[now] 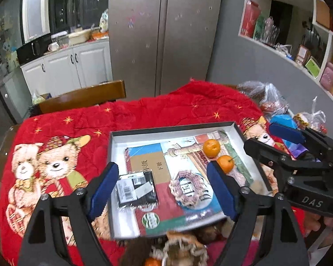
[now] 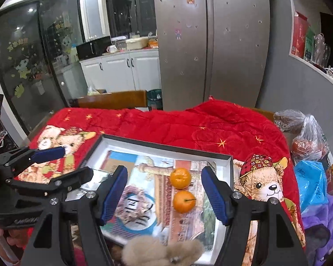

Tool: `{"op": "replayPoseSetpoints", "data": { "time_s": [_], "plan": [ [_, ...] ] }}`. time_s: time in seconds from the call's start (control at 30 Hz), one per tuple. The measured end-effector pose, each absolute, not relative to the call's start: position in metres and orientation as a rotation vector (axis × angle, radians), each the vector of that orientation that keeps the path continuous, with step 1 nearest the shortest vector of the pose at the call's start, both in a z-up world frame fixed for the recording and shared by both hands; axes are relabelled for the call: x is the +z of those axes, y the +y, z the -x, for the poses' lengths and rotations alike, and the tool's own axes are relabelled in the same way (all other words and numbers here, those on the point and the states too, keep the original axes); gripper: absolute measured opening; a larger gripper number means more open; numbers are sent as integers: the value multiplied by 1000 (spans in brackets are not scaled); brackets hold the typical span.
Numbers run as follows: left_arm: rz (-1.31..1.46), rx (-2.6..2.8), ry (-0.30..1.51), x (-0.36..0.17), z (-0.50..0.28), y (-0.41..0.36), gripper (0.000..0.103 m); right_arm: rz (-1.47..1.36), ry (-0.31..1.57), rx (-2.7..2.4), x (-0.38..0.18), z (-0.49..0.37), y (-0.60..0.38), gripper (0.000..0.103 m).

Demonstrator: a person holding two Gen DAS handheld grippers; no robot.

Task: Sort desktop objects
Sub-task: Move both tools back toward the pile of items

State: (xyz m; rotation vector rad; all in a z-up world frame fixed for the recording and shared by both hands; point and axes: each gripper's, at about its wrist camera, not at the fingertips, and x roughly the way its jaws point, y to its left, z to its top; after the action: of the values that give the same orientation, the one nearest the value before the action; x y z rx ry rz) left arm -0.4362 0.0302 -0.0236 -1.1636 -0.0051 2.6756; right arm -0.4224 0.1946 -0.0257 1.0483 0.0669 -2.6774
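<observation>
A shallow black-rimmed box point(image 1: 173, 126) with a white inside lies on a red bear-print quilt point(image 1: 77, 119). In it lie two oranges point(image 1: 211, 147), a black wrapped packet point(image 1: 136, 188) and a pink knitted ring point(image 1: 187, 187) on colourful printed sheets. My left gripper point(image 1: 163, 190) is open and empty above the box's near part. My right gripper point(image 2: 164, 194) is open and empty over the box point(image 2: 164, 147), with the oranges point(image 2: 180, 178) between its fingers in view. A beige furry thing point(image 2: 162, 252) lies at the box's near edge. Each gripper shows in the other's view.
Plastic bags of food point(image 2: 308, 137), a blue bag point(image 2: 312, 181) and purple cloth point(image 2: 322, 217) crowd the table's right side. A wooden chair back point(image 1: 82, 97) stands behind the table. A fridge point(image 1: 164, 33) and wall shelves point(image 1: 299, 33) are beyond.
</observation>
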Motion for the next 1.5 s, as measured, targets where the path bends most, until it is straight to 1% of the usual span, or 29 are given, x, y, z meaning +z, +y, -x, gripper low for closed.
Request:
{"op": "replayPoseSetpoints", "data": {
  "time_s": [0.07, 0.13, 0.23, 0.37, 0.5, 0.63, 0.67, 0.77, 0.87, 0.93, 1.0, 1.03, 1.1, 1.17, 1.23, 1.33, 1.43, 1.5],
  "plan": [
    [1128, 2678, -32, -11, 419, 24, 84, -1028, 69, -2690, -18, 411, 194, 76],
    [1102, 2691, -41, 0, 401, 16, 88, -997, 72, -2703, -8, 395, 193, 76],
    [1060, 2729, -41, 15, 372, 0, 88, -943, 58, -2709, 8, 368, 192, 76],
    [1020, 2762, -59, 29, 339, -23, 90, -881, 56, -2729, 24, 332, 191, 78],
    [982, 2805, -56, 34, 308, -38, 96, -828, 40, -2750, 36, 299, 192, 82],
    [981, 2841, -37, 16, 282, -47, 98, -781, 54, -2773, 38, 269, 190, 83],
    [992, 2839, -41, 8, 277, -48, 98, -770, 55, -2776, 35, 262, 189, 85],
    [1017, 2802, -54, -21, 269, -47, 98, -765, 93, -2754, 19, 248, 183, 86],
    [1002, 2777, -44, -49, 267, -38, 98, -777, 139, -2730, -8, 238, 176, 86],
    [1024, 2767, -32, -67, 269, -30, 98, -773, 137, -2717, -23, 237, 173, 86],
    [1086, 2739, 16, -84, 270, -20, 98, -752, 91, -2706, -41, 237, 175, 86],
    [1107, 2722, 49, -90, 271, -15, 98, -802, 64, -2704, -54, 242, 177, 86],
    [1133, 2719, 117, -98, 271, -6, 98, -917, 110, -2682, -68, 249, 173, 86],
    [1134, 2726, 170, -103, 270, 1, 98, -927, 163, -2695, -75, 251, 171, 86],
    [1167, 2713, 187, -109, 270, 4, 98, -941, 163, -2684, -78, 250, 171, 86],
    [1209, 2700, 152, -115, 272, 2, 98, -943, 122, -2638, -81, 251, 171, 86],
    [1269, 2636, 85, -122, 275, 1, 98, -977, 140, -2641, -88, 252, 169, 86],
    [1286, 2620, 89, -126, 276, 2, 98, -1000, 128, -2638, -90, 254, 170, 86]
  ]
}}
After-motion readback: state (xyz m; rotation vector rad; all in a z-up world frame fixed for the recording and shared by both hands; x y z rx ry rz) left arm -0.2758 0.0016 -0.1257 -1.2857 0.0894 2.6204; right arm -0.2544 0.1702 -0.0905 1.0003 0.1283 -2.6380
